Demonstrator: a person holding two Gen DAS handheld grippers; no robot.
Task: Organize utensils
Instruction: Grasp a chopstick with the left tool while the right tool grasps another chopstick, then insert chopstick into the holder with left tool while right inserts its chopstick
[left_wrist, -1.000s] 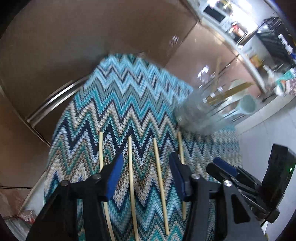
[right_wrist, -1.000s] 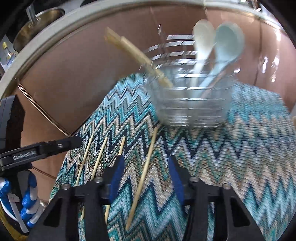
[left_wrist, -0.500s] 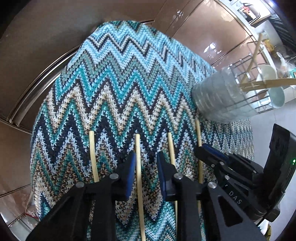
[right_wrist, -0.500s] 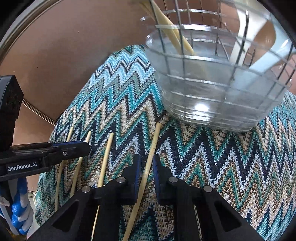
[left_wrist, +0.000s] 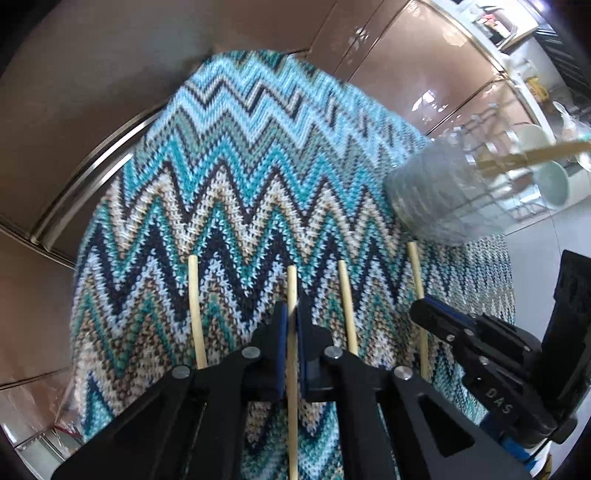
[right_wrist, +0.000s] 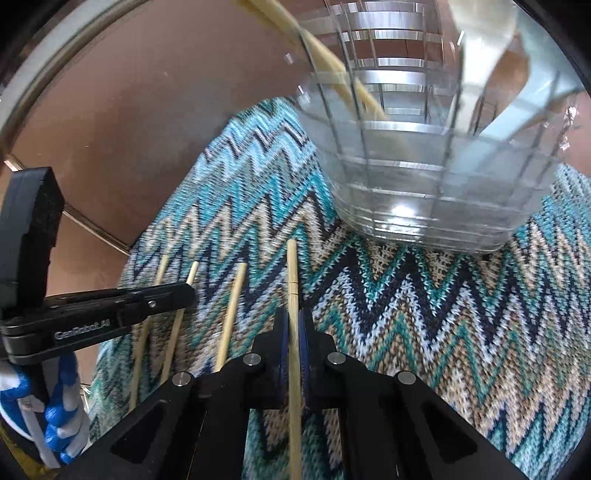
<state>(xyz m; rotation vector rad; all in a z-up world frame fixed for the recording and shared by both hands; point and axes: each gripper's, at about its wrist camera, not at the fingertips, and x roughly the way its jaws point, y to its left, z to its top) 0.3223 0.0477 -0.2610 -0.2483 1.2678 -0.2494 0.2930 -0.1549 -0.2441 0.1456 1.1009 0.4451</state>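
Your left gripper (left_wrist: 290, 325) is closed narrow on a chopstick (left_wrist: 291, 291), second from the left of four lying side by side on the zigzag mat (left_wrist: 236, 155). The stick runs lengthwise between the pads, its tip projecting past them. Your right gripper (right_wrist: 292, 332) is likewise clamped on the rightmost chopstick (right_wrist: 292, 269), whose tip points toward the wire holder (right_wrist: 424, 192) just ahead. The holder stands on the mat and contains chopsticks (right_wrist: 332, 74) and pale spoons (right_wrist: 476, 37).
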